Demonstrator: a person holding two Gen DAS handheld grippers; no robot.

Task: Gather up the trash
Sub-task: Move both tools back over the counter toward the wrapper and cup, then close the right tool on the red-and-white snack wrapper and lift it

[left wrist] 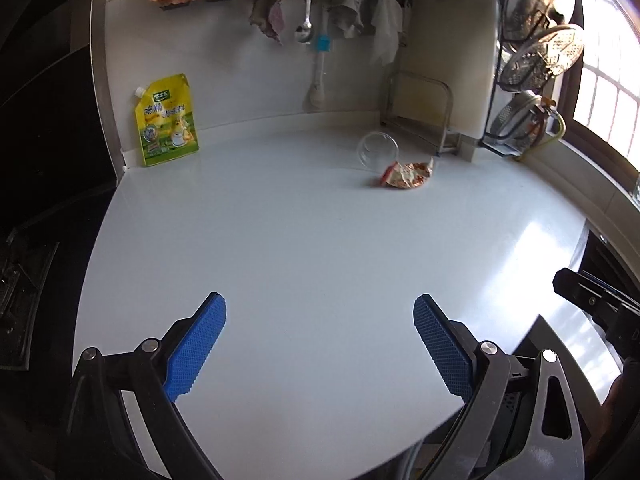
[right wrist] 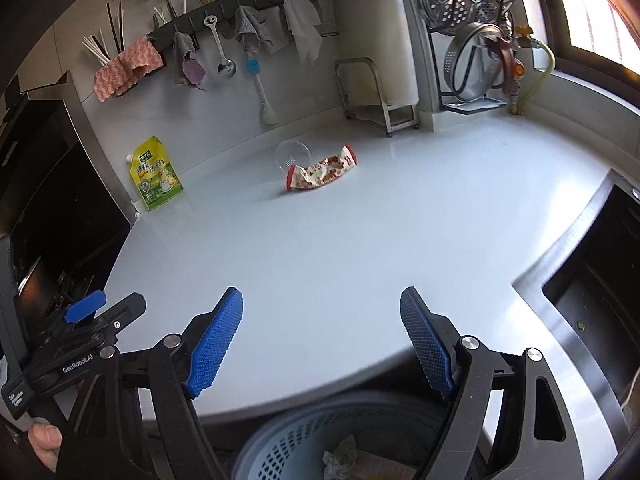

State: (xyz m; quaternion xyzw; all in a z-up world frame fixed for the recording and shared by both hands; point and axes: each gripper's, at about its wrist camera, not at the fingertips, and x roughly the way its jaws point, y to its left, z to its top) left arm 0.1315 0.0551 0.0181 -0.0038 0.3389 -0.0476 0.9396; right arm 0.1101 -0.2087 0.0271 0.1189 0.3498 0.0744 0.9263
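A crumpled red and white snack wrapper (left wrist: 406,175) (right wrist: 321,172) lies on the white counter (left wrist: 320,240) (right wrist: 340,232), far ahead. A clear plastic cup (left wrist: 377,151) (right wrist: 293,154) lies on its side just behind the wrapper, touching it. A yellow-green stand-up pouch (left wrist: 168,122) (right wrist: 156,174) leans at the back left. My left gripper (left wrist: 320,308) is open and empty over the near counter. My right gripper (right wrist: 322,300) is open and empty near the counter's front edge. A blue waste basket (right wrist: 320,444) with crumpled paper sits below it.
Cloths, a ladle (left wrist: 306,12) and a brush (right wrist: 260,84) hang on the back wall. A metal stand (left wrist: 420,112) (right wrist: 376,92) and a rack of steel lids (left wrist: 536,52) (right wrist: 476,32) stand at the back right. A sink (right wrist: 592,292) opens at the right, a stove (left wrist: 24,280) at the left.
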